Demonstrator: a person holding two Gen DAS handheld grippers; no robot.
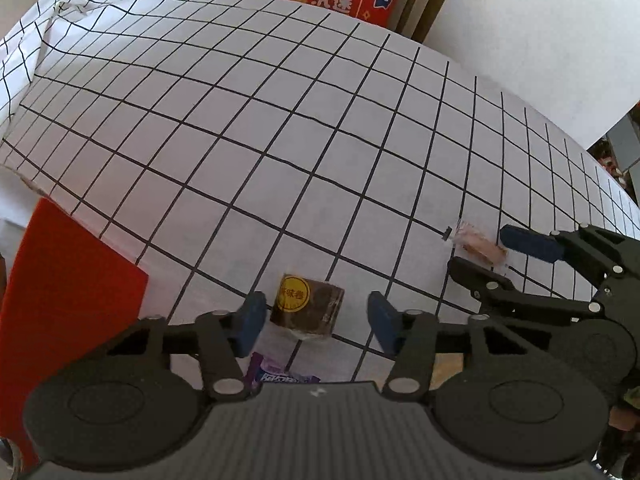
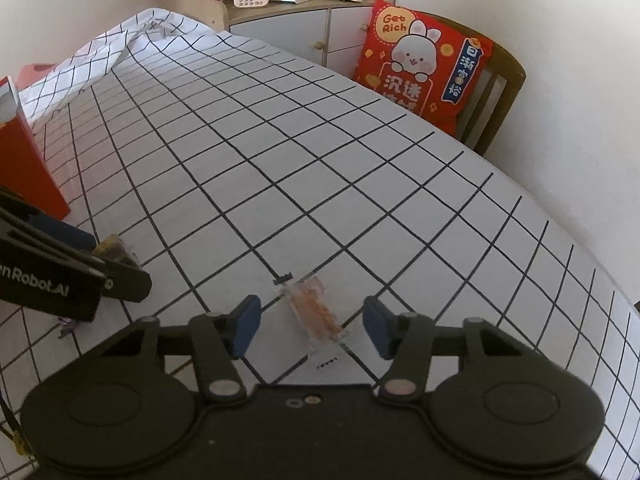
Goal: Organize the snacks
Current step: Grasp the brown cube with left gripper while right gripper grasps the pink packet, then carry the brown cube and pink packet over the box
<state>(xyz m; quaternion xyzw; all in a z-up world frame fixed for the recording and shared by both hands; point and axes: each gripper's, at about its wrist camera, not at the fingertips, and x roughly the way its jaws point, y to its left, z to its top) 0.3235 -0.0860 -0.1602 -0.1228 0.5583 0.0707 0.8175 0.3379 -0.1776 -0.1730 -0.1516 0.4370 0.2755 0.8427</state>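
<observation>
A brown wrapped snack with a round yellow label lies on the checked tablecloth between the fingers of my open left gripper. A purple snack packet lies just under that gripper's body. A clear packet with an orange-pink snack lies between the fingers of my open right gripper. The same clear packet and the right gripper also show at the right of the left wrist view. The left gripper's body shows at the left of the right wrist view, partly hiding the brown snack.
A red box stands at the table's left edge, open at the top. A chair with a red rabbit cushion stands at the far side. A cabinet with clutter is behind the table. The tablecloth is bunched at the far left corner.
</observation>
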